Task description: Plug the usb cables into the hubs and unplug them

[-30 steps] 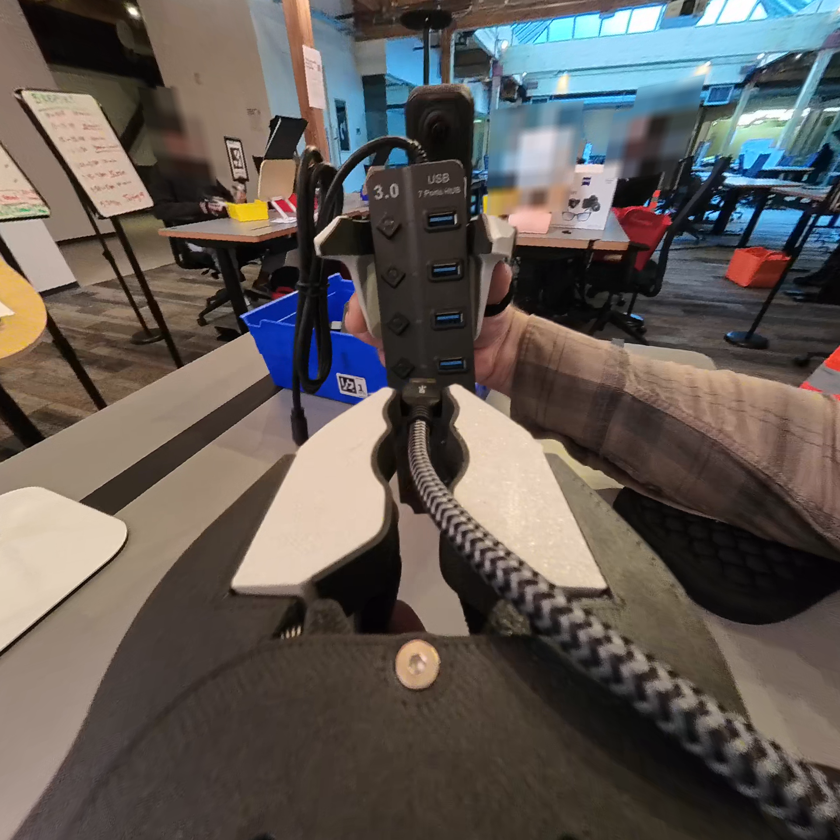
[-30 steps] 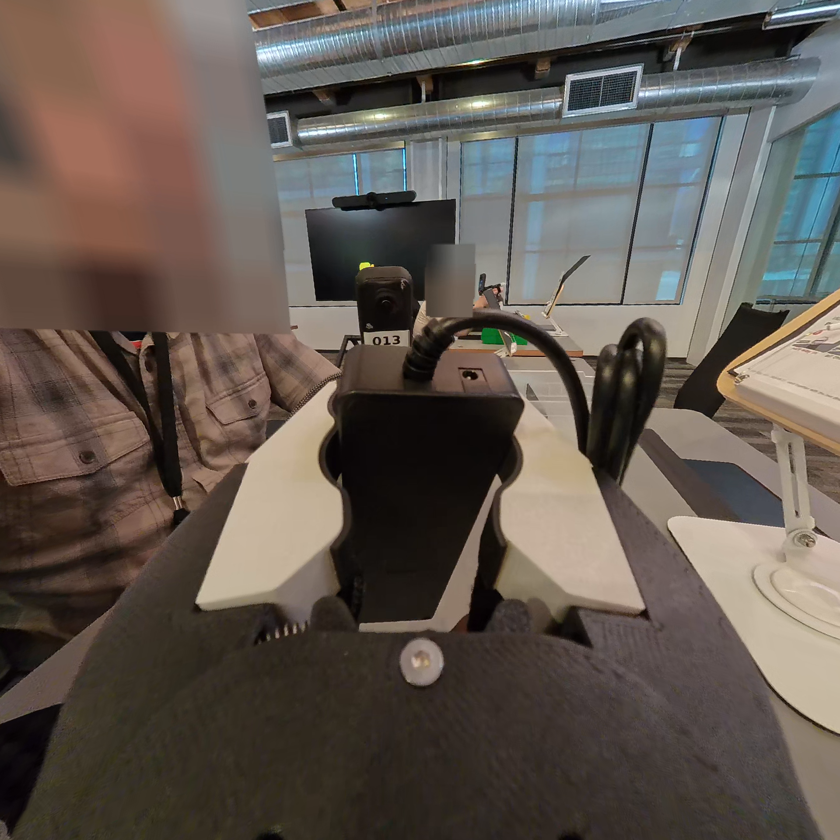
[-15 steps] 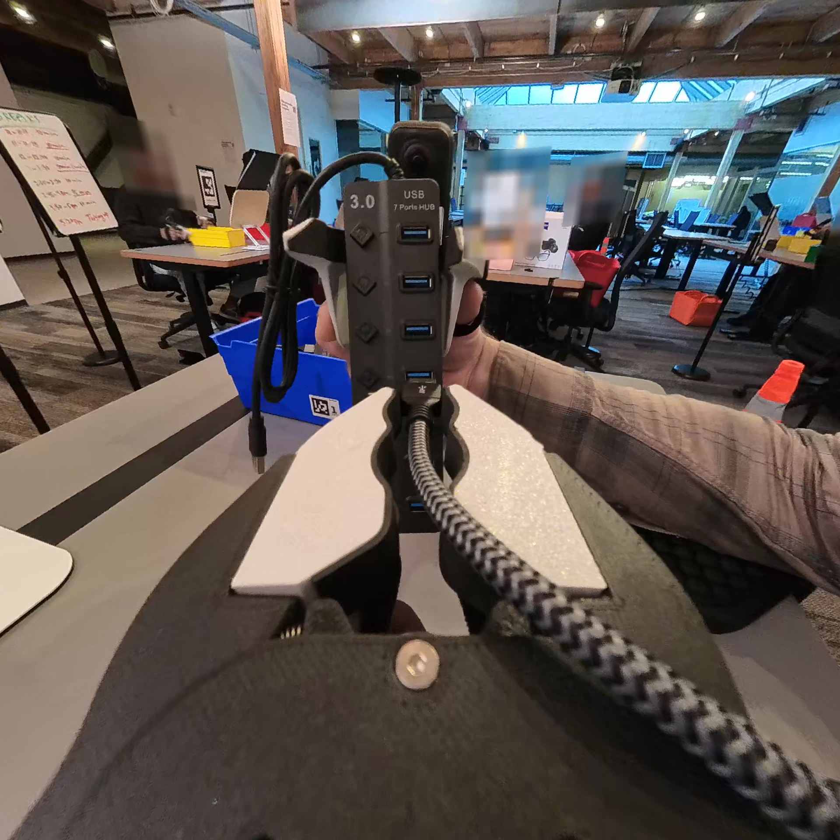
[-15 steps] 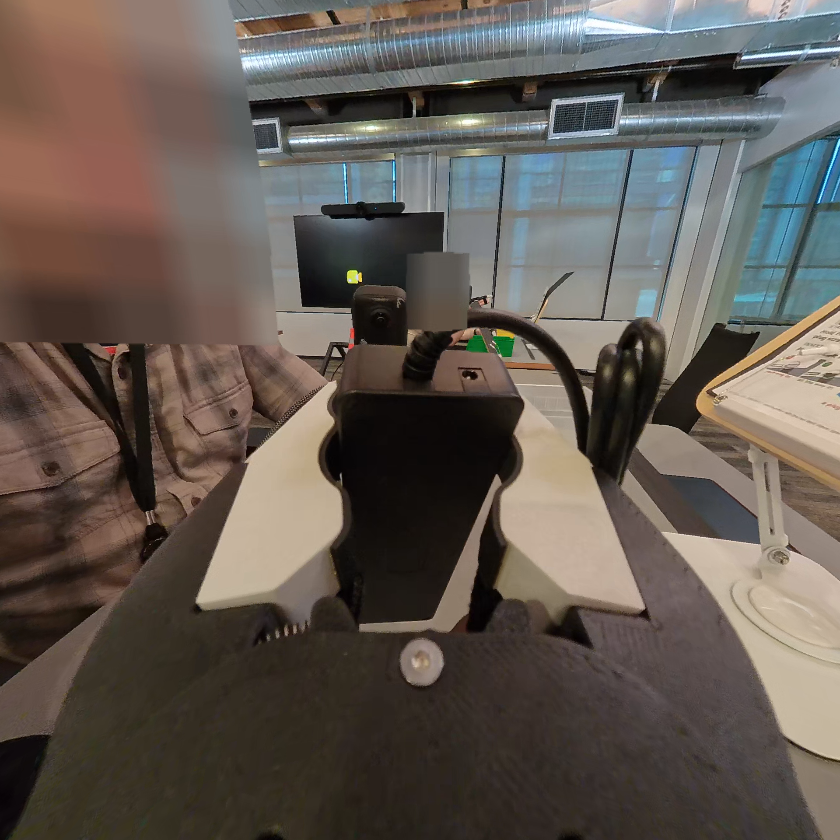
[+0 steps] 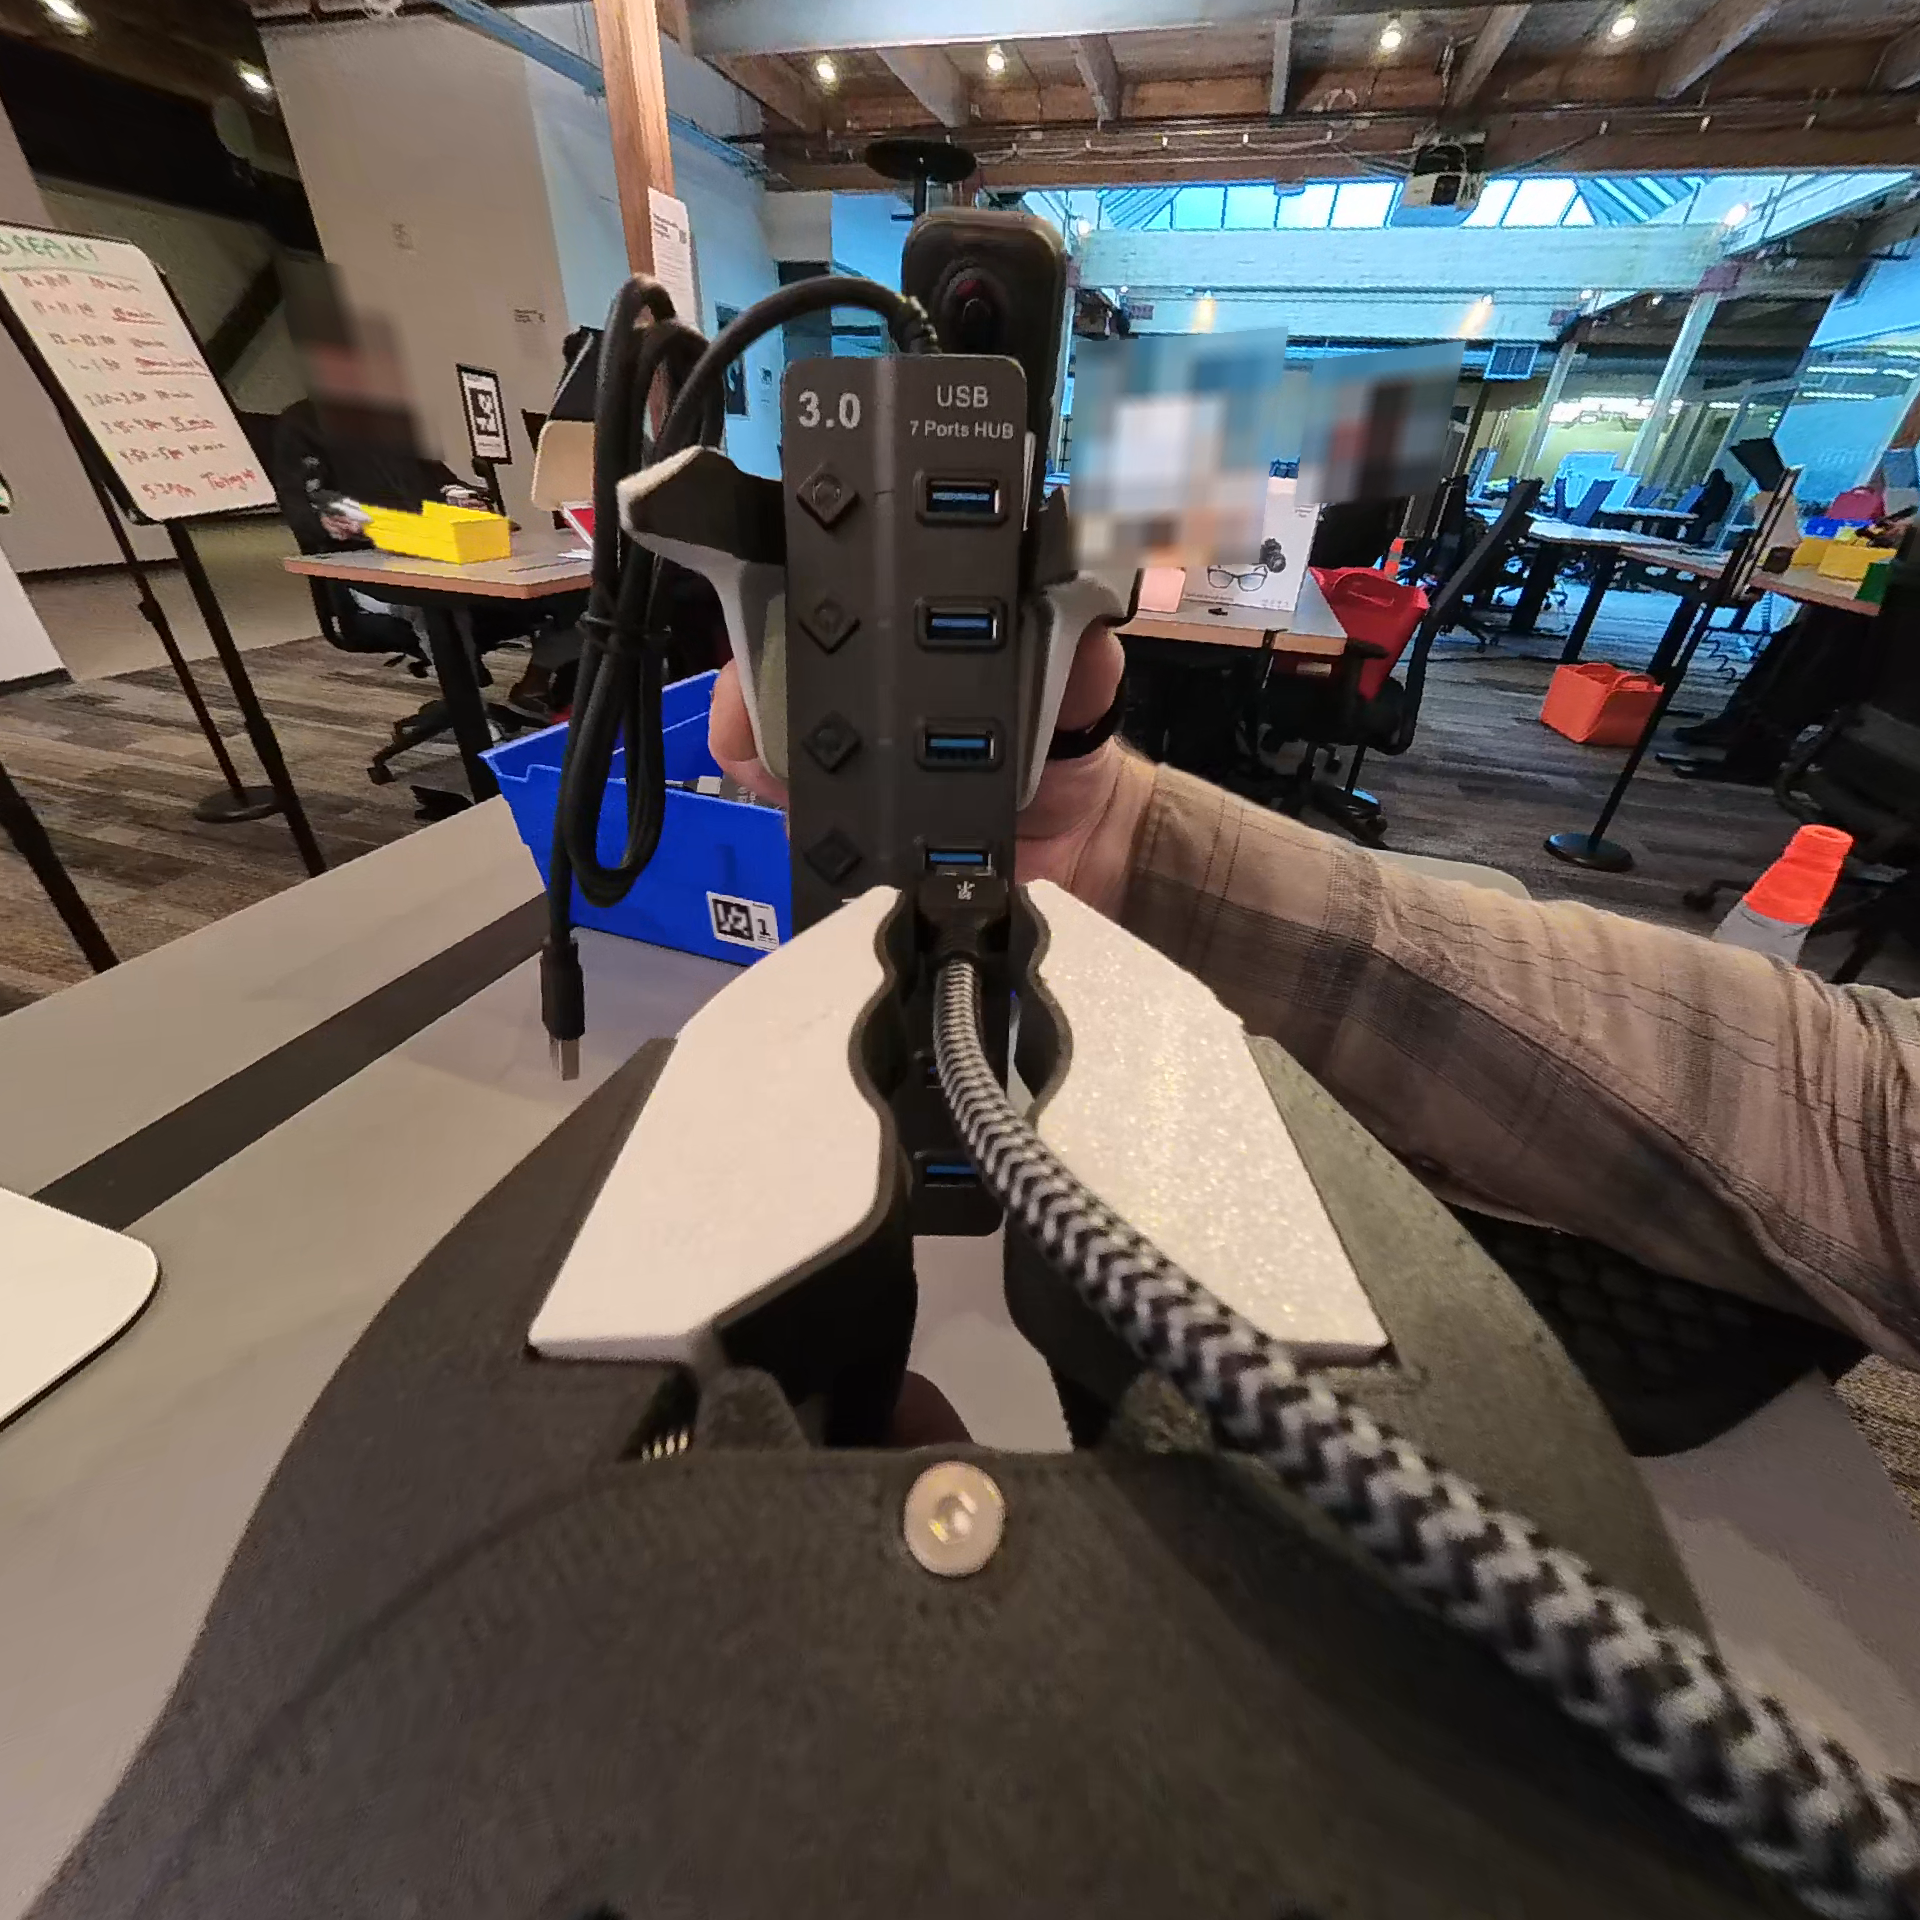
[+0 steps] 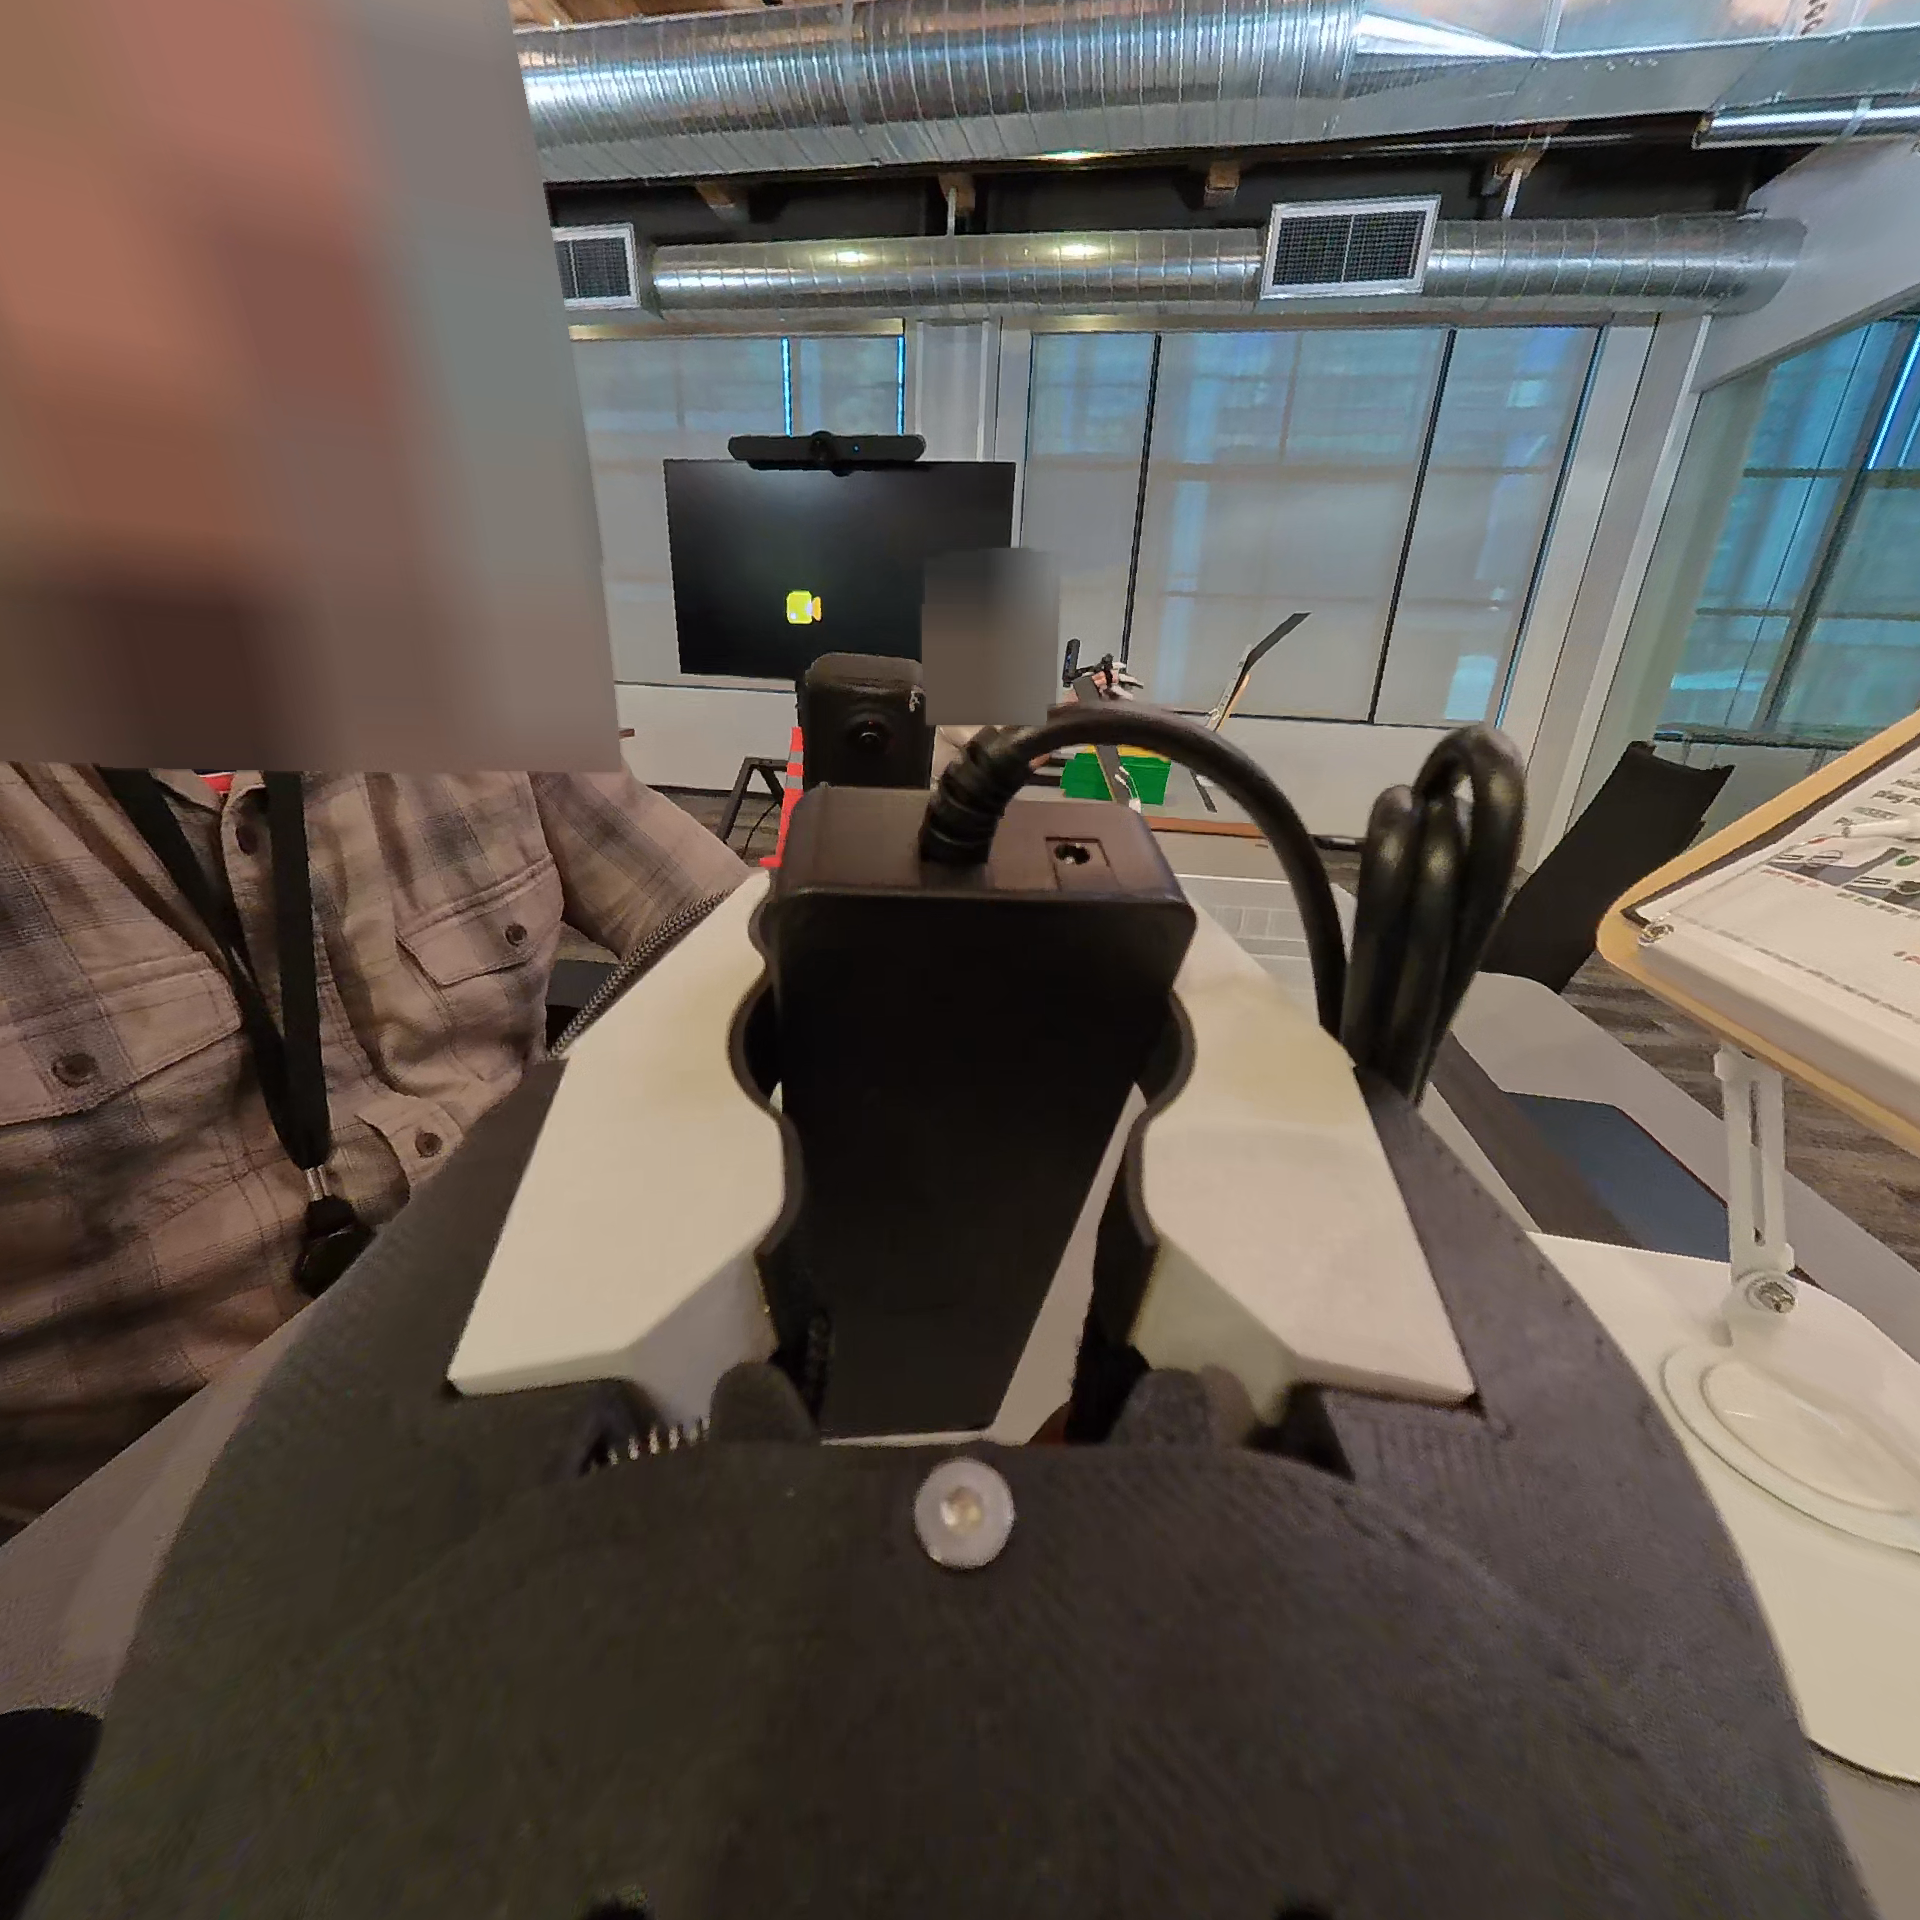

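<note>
On the left of my left wrist view, the hub's own black lead (image 5: 613, 623) hangs in a bundled loop, its plug dangling just above the grey tabletop (image 5: 260, 1091) and in front of a blue bin (image 5: 665, 831). In the middle, my left hand-held gripper (image 5: 961, 935) is clamped on the plug of the braided USB cable (image 5: 1195, 1299), which sits at the hub's face just below 4 empty blue ports. I think it is seated in the 5th port, but the fingers hide the joint, so I cannot be sure.

The black USB hub (image 5: 904, 675) stands upright in the air, held across from me by my right hand-held gripper (image 6: 961, 997), whose jaws are closed on the hub's body, as the right wrist view shows from its plain back.

I judge this to be the plug-in step at or near full insertion. Next I need either a straight push along the port axis to finish seating, or a straight pull to unplug, with the right side bracing the hub and no twisting.
</note>
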Motion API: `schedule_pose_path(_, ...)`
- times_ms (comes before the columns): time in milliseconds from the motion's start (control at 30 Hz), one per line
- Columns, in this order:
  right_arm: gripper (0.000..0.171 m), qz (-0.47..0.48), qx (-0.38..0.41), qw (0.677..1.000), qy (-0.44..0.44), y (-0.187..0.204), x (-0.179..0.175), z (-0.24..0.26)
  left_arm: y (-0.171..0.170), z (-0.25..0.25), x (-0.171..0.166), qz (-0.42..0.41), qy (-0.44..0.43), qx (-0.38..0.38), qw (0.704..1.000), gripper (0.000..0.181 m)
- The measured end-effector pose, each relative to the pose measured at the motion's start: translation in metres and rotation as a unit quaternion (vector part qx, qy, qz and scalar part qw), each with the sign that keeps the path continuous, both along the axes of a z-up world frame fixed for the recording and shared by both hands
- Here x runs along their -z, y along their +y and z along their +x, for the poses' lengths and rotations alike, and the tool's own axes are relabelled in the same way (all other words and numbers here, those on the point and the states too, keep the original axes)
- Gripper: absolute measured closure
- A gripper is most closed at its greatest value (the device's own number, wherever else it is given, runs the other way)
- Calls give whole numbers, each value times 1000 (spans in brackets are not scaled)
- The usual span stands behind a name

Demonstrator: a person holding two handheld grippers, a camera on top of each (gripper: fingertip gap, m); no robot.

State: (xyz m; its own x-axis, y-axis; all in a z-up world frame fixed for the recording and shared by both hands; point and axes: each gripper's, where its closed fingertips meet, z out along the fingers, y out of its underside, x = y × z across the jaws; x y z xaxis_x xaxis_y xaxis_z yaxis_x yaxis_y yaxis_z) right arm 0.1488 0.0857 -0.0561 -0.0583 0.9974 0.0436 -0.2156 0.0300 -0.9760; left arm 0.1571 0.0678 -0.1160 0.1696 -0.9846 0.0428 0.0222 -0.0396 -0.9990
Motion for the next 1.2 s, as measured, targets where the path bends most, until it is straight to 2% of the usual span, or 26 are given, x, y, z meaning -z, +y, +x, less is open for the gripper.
schedule_pose_path(667, 108, 10, 18, 1000, 3, 3, -5, -11, 6, -3, -3, 7, -7, -13, 1000, 165)
schedule_pose_path(1200, 108, 23, 26, 999, -5, 0, -8, -14, 7, -13, -26, 27, -42, -3, 999, 165)
